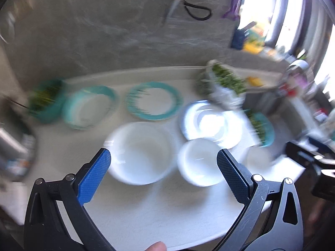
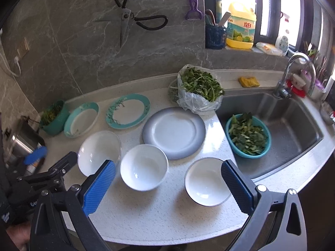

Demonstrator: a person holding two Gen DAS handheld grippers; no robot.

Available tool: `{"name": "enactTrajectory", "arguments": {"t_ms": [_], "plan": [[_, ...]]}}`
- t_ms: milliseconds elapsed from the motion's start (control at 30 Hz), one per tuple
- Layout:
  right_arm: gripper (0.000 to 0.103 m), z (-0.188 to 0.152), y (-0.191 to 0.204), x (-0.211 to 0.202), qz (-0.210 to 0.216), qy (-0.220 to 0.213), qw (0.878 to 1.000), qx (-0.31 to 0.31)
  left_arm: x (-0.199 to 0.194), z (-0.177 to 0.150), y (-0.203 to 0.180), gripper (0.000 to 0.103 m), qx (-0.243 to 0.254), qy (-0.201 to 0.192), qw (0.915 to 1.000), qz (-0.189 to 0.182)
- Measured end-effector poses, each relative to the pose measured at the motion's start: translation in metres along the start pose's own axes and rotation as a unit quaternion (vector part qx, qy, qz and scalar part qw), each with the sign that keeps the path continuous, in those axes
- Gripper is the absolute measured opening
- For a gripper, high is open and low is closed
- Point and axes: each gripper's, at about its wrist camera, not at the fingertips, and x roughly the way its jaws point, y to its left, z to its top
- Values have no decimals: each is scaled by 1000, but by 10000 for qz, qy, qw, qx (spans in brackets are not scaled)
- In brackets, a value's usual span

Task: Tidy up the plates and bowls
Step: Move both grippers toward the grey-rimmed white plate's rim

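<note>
On the white counter (image 2: pixel 163 213) stand three white bowls: left (image 2: pixel 98 152), middle (image 2: pixel 144 167) and right (image 2: pixel 206 182). Behind them lie a large grey-rimmed plate (image 2: pixel 173 132), a teal-rimmed plate (image 2: pixel 128 111) and a teal-rimmed bowl (image 2: pixel 81 118). My right gripper (image 2: pixel 167 186) is open and empty, above the counter's front edge. My left gripper (image 1: pixel 163 169) is open and empty, above the left bowl (image 1: pixel 139 152) and the middle bowl (image 1: pixel 199 162). It also shows at the left in the right wrist view (image 2: pixel 52 163). The left wrist view is blurred.
A steel sink (image 2: pixel 289 125) with a tap (image 2: pixel 297 71) lies right, holding a teal basket of greens (image 2: pixel 248 136). A plastic bag of greens (image 2: pixel 197 87) and a teal cup of greens (image 2: pixel 54 117) stand at the back. Scissors (image 2: pixel 125 23) hang on the wall.
</note>
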Motion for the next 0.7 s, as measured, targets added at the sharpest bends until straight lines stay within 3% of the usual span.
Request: {"name": "enactTrajectory", "arguments": {"t_ms": [67, 200, 300, 367, 500, 567, 700], "plan": [[103, 11, -15, 3, 373, -32, 9991, 191, 19, 17, 8, 103, 92, 285, 9987, -422], [103, 31, -56, 9, 921, -71, 9941, 573, 50, 49, 3, 103, 1046, 315, 9914, -727], [103, 46, -98, 30, 1594, 170, 9827, 928, 101, 78, 4, 102, 1117, 1387, 9808, -789], [103, 55, -128, 59, 2119, 496, 9692, 1157, 127, 99, 9, 102, 857, 1445, 9778, -1249], [101, 68, -170, 120, 2847, 964, 9418, 1508, 180, 125, 2, 101, 818, 1874, 9673, -1504], [97, 71, -182, 149, 3177, 1153, 9279, 1571, 210, 135, -6, 101, 840, 2050, 9645, -1435], [88, 74, -196, 207, 3723, 1645, 9009, 1504, 251, 134, -19, 100, 679, 2444, 9503, -1805]]}}
